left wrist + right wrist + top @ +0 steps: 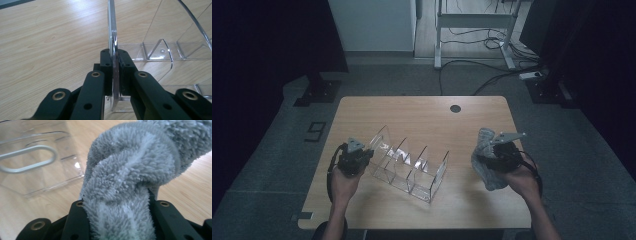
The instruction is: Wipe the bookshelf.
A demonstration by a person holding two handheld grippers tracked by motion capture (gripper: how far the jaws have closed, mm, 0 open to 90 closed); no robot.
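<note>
The rack (409, 167), one clear plastic piece with upright dividers, lay on the table (422, 112) left of centre. Its long axis ran diagonally in the high view, from the upper left near your left hand down toward the lower right. The dividers stood upright across that axis, and I counted four or so; the clear plastic made a firmer count uncertain.

Your left gripper (362, 157) sat at the rack's upper-left end. In the left gripper view (115, 65) its jaws were clamped on the edge of one upright clear panel, pads pressed flat on both faces. That view showed the grip itself and the rack's floor beyond; the high view showed only that the gripper met the rack's end.

The cloth (487, 160), one grey fluffy piece, was held by your right gripper (492, 162) at the table's right side, well apart from the rack, and draped above and below the jaws. In the right gripper view the cloth (130, 170) was bunched between the jaws (120, 210), which were closed on it. That view also showed a rack end wall with an oval handle slot (27, 158).

Count: one rack, one cloth, two grippers, one table.
</note>
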